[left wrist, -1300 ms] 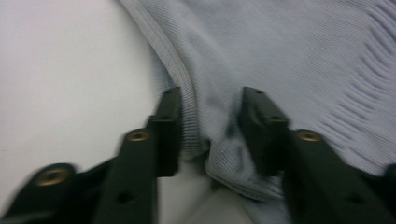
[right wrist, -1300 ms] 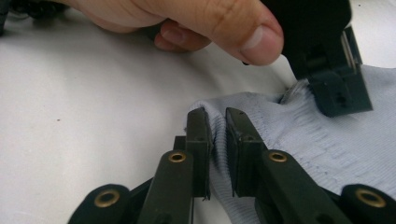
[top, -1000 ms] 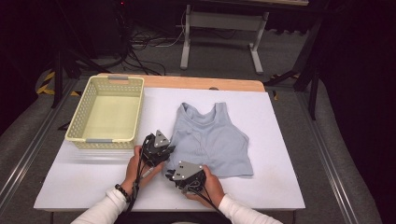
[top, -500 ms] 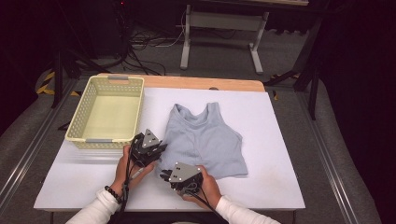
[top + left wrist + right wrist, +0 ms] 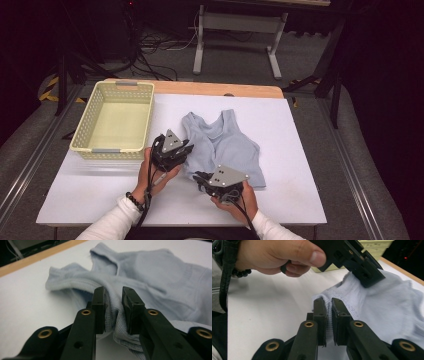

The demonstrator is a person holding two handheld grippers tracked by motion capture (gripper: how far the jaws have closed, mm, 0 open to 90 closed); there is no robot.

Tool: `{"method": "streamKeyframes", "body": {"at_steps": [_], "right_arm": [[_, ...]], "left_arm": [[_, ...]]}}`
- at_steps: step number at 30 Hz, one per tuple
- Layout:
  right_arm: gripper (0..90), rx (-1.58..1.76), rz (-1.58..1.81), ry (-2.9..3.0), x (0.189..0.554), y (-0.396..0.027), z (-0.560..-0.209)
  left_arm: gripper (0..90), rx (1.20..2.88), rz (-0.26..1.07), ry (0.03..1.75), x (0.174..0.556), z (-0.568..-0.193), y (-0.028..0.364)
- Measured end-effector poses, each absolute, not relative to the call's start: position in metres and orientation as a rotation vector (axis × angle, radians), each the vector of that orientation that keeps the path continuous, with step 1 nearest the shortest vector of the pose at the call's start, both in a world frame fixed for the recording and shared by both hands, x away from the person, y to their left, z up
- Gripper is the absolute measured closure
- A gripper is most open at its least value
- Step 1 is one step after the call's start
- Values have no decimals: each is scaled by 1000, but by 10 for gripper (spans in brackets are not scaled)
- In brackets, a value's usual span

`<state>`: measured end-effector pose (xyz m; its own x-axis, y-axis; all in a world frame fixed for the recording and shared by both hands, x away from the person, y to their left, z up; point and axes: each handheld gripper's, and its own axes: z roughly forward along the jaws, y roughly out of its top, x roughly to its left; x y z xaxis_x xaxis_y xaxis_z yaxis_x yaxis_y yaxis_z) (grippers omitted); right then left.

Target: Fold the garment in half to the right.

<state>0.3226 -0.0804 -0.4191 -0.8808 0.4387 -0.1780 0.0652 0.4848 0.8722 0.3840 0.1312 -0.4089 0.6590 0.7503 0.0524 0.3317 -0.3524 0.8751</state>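
Observation:
A light blue tank top [image 5: 227, 142] lies on the white table [image 5: 300, 130], straps toward the far side. My left gripper [image 5: 186, 150] is at the top's near left edge. A bunched fold of fabric [image 5: 112, 315] fills the gap between its pads, lifted off the table, and its jaws have just been opening. My right gripper [image 5: 201, 178] is at the near hem, shut on a thin fold of the knit [image 5: 329, 315]. In the right gripper view the left gripper [image 5: 369, 277] and the hand [image 5: 279, 255] holding it are just beyond, over the same cloth.
A pale yellow plastic basket [image 5: 90, 117] stands at the table's left, with nothing in it. A wooden strip [image 5: 215, 89] runs along the far edge. Beyond it are a metal stand and cables on the floor.
Both grippers have risen a little with the top's near left edge, and the right one has moved right. The top slid left, then back right.

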Motion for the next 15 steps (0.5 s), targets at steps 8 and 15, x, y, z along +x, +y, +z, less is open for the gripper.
{"method": "streamKeyframes", "body": {"at_steps": [8,15], "right_arm": [[835,536,1373,2265,328,-116,-410],[837,632,1367,2173,327,-152,-406]], "left_arm": [[323,1846,578,778,369,-392,133],[160,1864,542,685,334,-389,125]]}}
